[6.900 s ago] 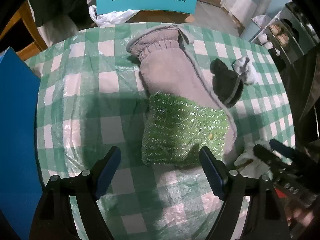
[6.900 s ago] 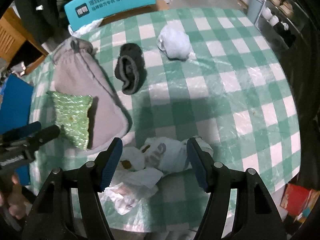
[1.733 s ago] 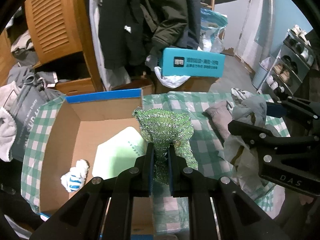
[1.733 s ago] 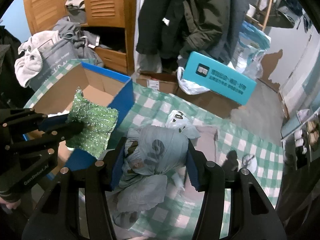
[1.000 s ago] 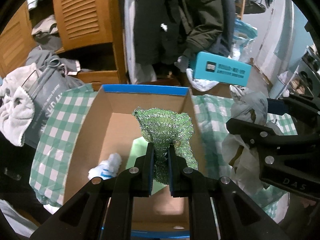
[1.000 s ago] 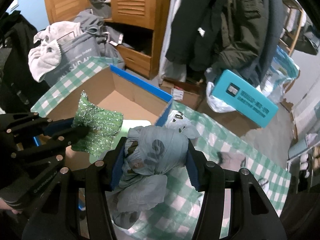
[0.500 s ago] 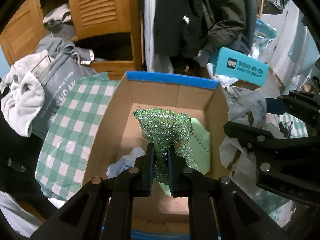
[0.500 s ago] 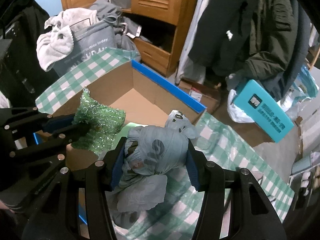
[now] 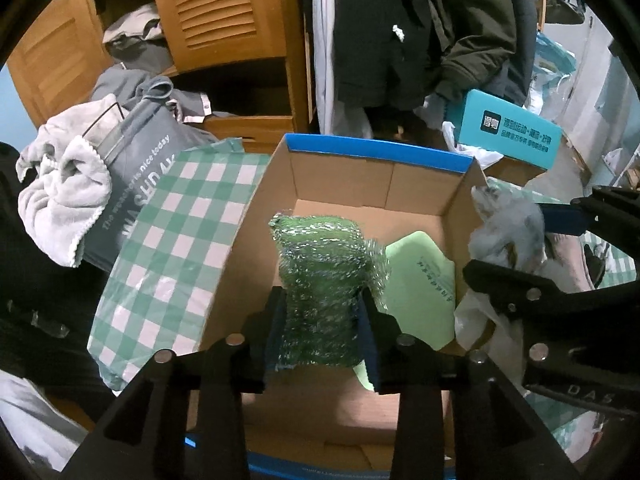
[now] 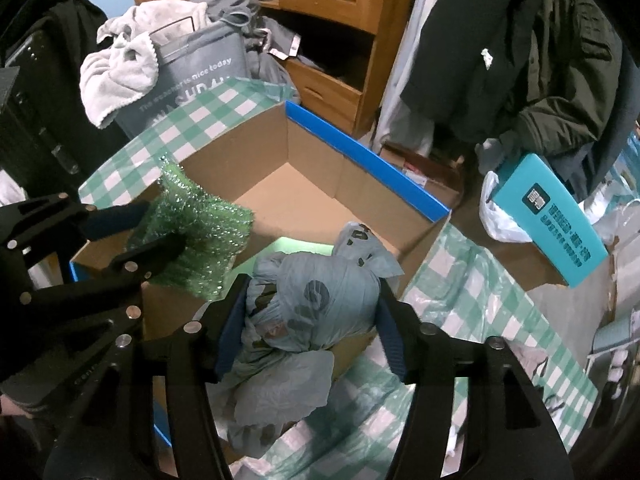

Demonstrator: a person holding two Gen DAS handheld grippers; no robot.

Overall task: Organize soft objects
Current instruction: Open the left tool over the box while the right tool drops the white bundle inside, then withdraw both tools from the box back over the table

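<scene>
A sparkly green bubble-wrap pouch [image 9: 324, 272] hangs over the open cardboard box [image 9: 380, 154]. It sits between the pads of my left gripper [image 9: 322, 320], whose jaws are opening; the pouch has puffed out and still fills the gap. A knotted grey-blue plastic bag [image 10: 316, 296] is wedged in my right gripper [image 10: 312, 324], above the box's near-right corner; these jaws are opening too, pads still against the bag. The right wrist view shows the left gripper [image 10: 160, 226] with the pouch [image 10: 200, 228] over the box [image 10: 360, 164]. A pale green sheet [image 9: 420, 272] lies inside.
The box rests on a green checked tablecloth [image 9: 172, 240]. A grey laundry bag [image 9: 136, 176] draped with a pale towel [image 9: 60, 200] stands to the left. Behind are a wooden cabinet [image 9: 224, 12], hanging dark coats [image 9: 400, 32] and a teal carton [image 9: 508, 136].
Both grippers have sunk a little over the box. The left jaws have spread from tightly pinched and the pouch has widened between them. The right jaws are slightly wider around the bag.
</scene>
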